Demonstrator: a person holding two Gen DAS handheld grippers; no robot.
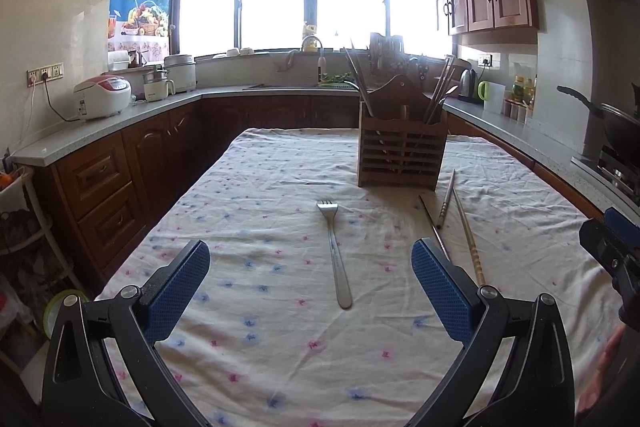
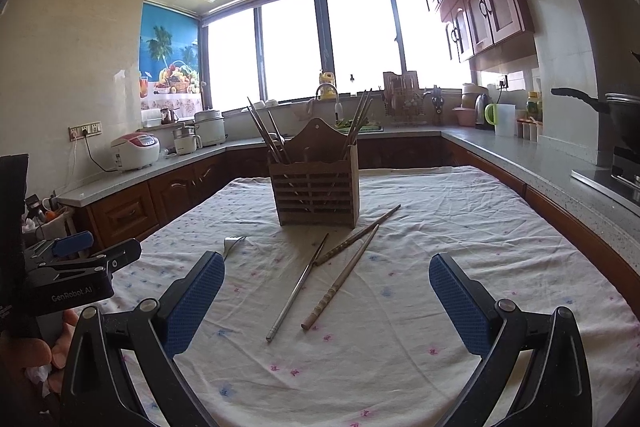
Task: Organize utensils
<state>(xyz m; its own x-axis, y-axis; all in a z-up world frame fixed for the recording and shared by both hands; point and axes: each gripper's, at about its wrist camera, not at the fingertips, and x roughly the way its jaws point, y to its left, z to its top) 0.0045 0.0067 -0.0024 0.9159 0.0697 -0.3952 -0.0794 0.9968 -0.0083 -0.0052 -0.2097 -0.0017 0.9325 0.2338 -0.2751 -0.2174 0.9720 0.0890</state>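
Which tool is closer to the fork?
Left. The fork lies between the left tool's open fingers, while the right tool sits off to the fork's right, over the chopsticks.

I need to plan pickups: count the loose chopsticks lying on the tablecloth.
3, all in front of the wooden holder: a metal chopstick leftmost, a wooden one beside it, another crossing behind.

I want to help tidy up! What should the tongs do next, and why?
Probably lower the left tongs onto the fork. Both tongs are open and empty, the fork lies flat on the tablecloth right between the left fingers, and the wooden holder stands just beyond it.
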